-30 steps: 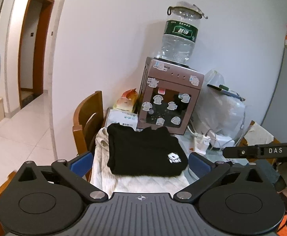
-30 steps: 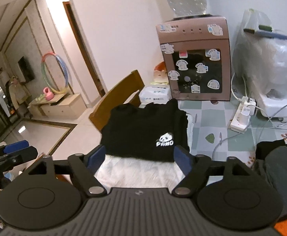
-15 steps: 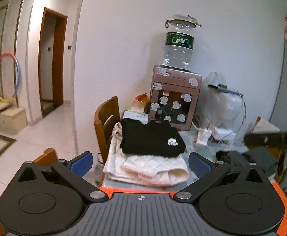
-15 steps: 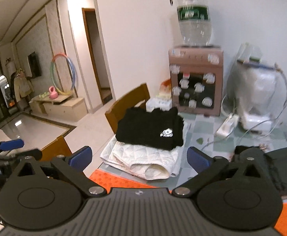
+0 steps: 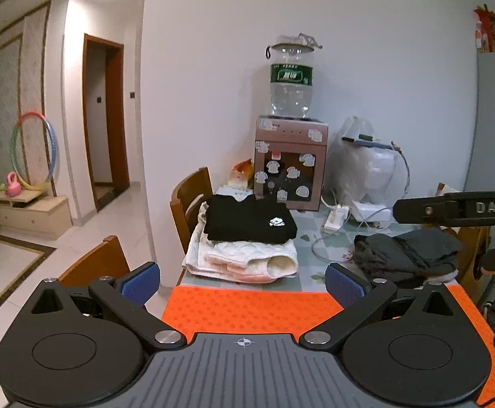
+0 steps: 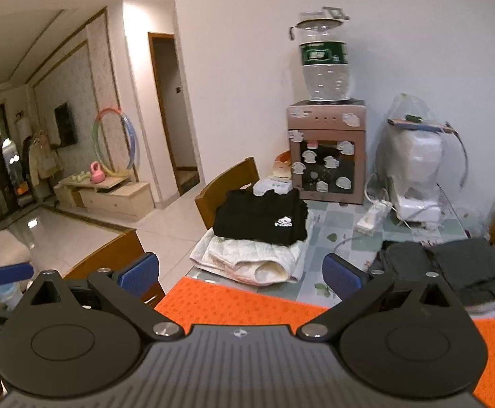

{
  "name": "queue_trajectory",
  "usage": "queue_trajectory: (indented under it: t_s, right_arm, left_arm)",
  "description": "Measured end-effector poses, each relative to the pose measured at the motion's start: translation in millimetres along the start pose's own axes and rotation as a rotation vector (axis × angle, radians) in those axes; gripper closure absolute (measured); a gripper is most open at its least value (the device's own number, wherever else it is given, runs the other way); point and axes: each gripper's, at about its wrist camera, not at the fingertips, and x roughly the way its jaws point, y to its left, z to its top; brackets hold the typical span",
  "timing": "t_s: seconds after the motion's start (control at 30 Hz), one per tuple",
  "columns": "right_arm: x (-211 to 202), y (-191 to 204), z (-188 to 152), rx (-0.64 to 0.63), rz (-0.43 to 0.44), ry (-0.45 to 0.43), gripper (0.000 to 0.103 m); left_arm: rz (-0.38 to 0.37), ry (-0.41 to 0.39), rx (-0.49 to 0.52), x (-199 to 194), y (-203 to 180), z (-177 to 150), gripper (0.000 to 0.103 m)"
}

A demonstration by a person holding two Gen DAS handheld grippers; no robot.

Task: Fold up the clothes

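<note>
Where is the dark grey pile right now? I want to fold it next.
In both wrist views the dark grey pile lies unfolded on the table's right side, behind the orange mat, right of the black folded top.

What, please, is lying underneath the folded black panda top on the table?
The black panda top rests on a folded white quilted garment, whose near edge sticks out. Anything beneath that garment is hidden.
</note>
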Motion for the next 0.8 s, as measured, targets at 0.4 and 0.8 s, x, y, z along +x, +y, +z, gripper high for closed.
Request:
queue_trajectory:
  t_s: [0.4,0.8]
  right_arm:
    - [-53.0,-13.1,-46.4,-0.002,-0.13,0.079,0.0]
    - [-82.1,-36.7,-106.5,0.021,-0.187,0.167,0.0]
  left_arm:
    - [0.014,0.166,-0.071,-20.8,-27.8,-49.1,0.0]
    - [-0.094,0.252,0.029,-11.5,-67.4,-76.9,0.001]
